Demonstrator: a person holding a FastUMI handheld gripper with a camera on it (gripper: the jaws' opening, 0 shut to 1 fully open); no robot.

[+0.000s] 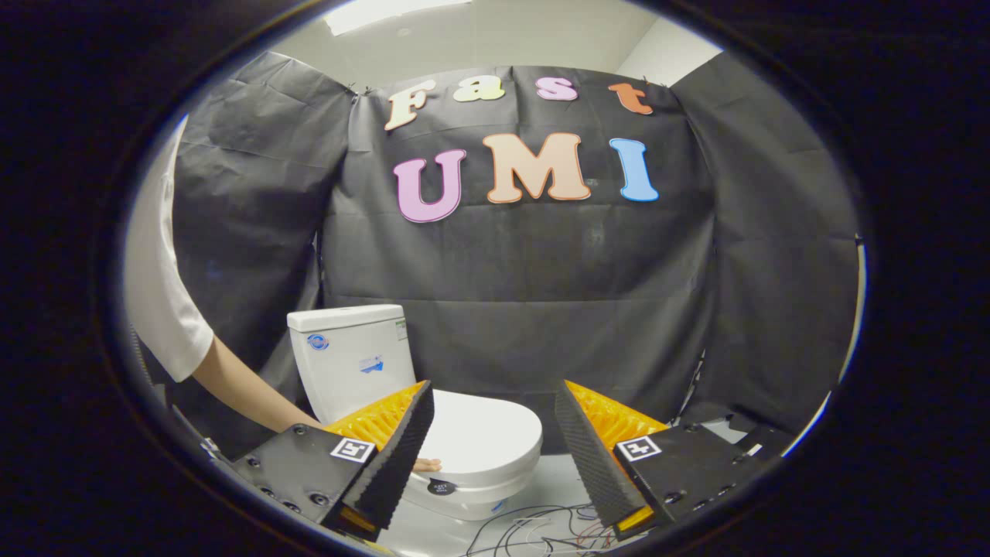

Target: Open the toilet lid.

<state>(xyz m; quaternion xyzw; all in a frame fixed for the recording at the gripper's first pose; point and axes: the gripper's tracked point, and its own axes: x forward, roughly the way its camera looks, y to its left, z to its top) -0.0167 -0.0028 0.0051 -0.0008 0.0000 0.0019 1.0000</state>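
A small white toilet stands ahead of the fingers, its tank (352, 360) upright at the back left. The lid (483, 441) lies shut and flat over the bowl, with a round dark button on the bowl's front below it. My gripper (491, 398) is open, held above and short of the lid. The left finger (394, 456) overlaps the lid's left side in the view; the right finger (592, 456) stands off to the lid's right. Nothing sits between the fingers.
A person's arm (247, 391) in a white sleeve reaches in from the left, the hand's fingertips resting by the bowl's left front. Loose wires (534, 530) lie on the pale floor in front of the toilet. Black cloth walls close the booth behind and on both sides.
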